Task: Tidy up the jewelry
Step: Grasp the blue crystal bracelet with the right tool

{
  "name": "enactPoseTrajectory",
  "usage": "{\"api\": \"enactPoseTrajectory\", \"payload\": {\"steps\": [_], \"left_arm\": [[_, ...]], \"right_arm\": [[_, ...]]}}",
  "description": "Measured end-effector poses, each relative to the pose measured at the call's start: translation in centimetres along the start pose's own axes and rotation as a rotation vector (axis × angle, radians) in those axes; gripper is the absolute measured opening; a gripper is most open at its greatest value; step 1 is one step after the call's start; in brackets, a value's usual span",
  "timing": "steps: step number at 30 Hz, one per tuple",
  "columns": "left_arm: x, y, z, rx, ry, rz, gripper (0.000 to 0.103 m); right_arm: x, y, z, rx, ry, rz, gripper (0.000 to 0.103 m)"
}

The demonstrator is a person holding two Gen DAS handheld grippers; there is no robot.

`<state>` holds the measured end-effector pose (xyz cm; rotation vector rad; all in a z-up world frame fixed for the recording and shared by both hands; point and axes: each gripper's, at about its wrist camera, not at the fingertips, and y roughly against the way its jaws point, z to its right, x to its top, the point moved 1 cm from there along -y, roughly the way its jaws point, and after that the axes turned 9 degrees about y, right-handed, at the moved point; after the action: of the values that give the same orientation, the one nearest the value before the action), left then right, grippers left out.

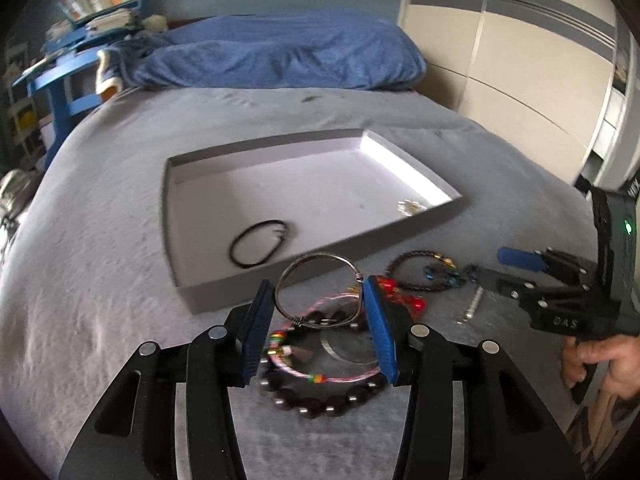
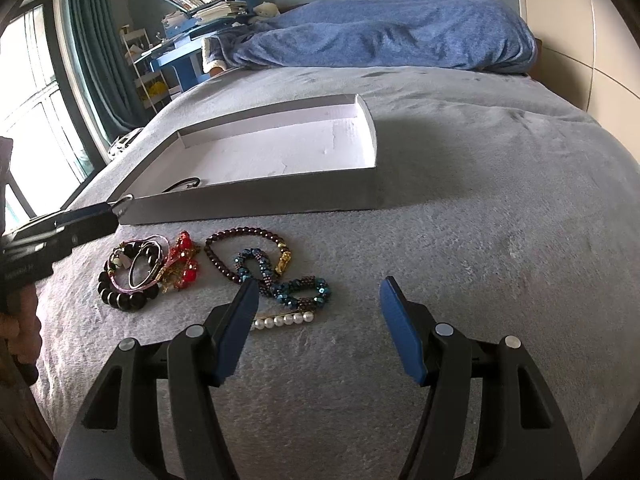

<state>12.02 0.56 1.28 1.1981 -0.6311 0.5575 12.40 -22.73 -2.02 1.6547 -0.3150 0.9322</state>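
My left gripper [image 1: 318, 284] holds a silver wire bangle [image 1: 318, 258] between its blue pads, lifted over a pile of bracelets: a pink cord one [image 1: 344, 376] and a dark bead one [image 1: 320, 404]. A shallow grey box [image 1: 208, 300] lies just beyond, holding a black hair band [image 1: 258, 243] and a small pale piece [image 1: 410, 206]. My right gripper [image 2: 318, 292] is open and empty above the bed, near a pearl clip [image 2: 282, 320], a blue bead bracelet [image 2: 292, 286], a maroon bead bracelet [image 2: 244, 240] and red beads [image 2: 184, 258].
Everything lies on a grey bedspread [image 2: 480, 200]. A blue blanket [image 2: 380, 28] is heaped at the head of the bed. A blue desk with books [image 2: 200, 4] and a window stand at the left; a wardrobe [image 1: 520, 60] is at the right.
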Motion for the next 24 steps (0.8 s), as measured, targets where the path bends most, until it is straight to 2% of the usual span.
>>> {"api": "enactPoseTrajectory", "payload": {"steps": [4, 12, 14, 15, 16, 17, 24], "left_arm": [[-0.1, 0.2, -1.7, 0.023, 0.042, 0.003, 0.047], [-0.4, 0.7, -3.5, 0.039, 0.07, 0.008, 0.047], [-0.3, 0.7, -3.5, 0.039, 0.071, 0.012, 0.047], [-0.2, 0.7, -3.5, 0.039, 0.072, 0.013, 0.047], [-0.1, 0.7, -3.5, 0.038, 0.074, 0.016, 0.047], [-0.1, 0.7, -3.4, 0.038, 0.075, 0.018, 0.047], [0.7, 1.3, -2.5, 0.018, 0.073, 0.041, 0.047]], "right_arm": [[0.2, 0.0, -0.6, 0.009, 0.026, 0.002, 0.063], [1.4, -1.8, -1.9, 0.015, 0.095, -0.029, 0.055], [1.4, -2.6, -2.0, 0.014, 0.102, -0.06, 0.042], [1.4, -2.6, -2.1, 0.019, 0.109, -0.057, 0.04], [1.4, -2.5, -2.3, 0.032, 0.121, -0.056, 0.021], [1.3, -2.5, -2.5, 0.029, 0.128, -0.058, 0.011], [1.8, -1.0, -1.5, 0.093, 0.057, -0.003, 0.007]]}}
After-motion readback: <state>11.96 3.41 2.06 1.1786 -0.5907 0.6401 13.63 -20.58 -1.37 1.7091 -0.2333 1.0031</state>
